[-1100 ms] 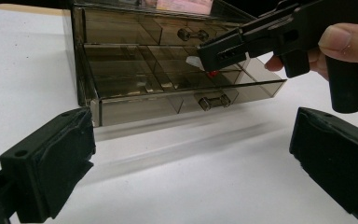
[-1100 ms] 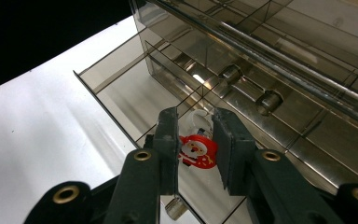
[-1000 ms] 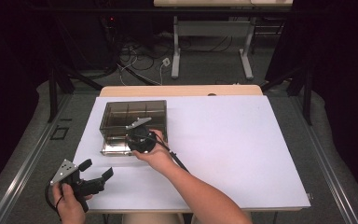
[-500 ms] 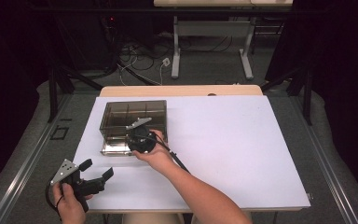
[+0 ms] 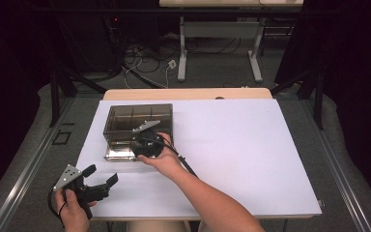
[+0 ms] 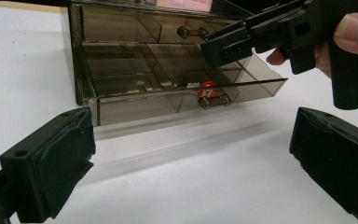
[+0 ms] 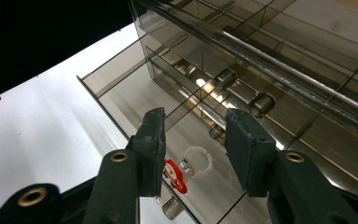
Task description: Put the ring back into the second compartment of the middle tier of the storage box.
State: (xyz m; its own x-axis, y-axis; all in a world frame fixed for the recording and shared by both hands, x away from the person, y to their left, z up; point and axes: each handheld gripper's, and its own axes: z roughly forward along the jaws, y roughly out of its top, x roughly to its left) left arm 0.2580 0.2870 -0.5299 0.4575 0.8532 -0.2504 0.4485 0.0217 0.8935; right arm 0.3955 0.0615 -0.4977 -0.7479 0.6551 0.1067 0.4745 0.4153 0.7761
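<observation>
The right gripper (image 7: 193, 158), jaws narrowly apart and empty, hovers over a small red-and-white ring (image 7: 186, 171) in the smoky transparent plastic drawer box (image 5: 137, 126); the high view hides that ring. At 7 o'clock, the left gripper (image 5: 100, 180) gapes wide. Nothing has moved since earlier.

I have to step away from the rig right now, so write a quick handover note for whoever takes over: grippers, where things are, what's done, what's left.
Right gripper: open, jaws apart, poised above the pulled-out lower drawer of the smoky transparent drawer box, holding nothing.
Left gripper: open, idle near the table's front left corner, aimed at the box.
Ring with a red Santa charm: lying in the drawer's front compartment, just behind the knob.
Done: lower drawer is open; upper drawer is shut.
Left: probably lower the right gripper to pick up the ring, or, if it was just dropped in, push the drawer shut.
</observation>
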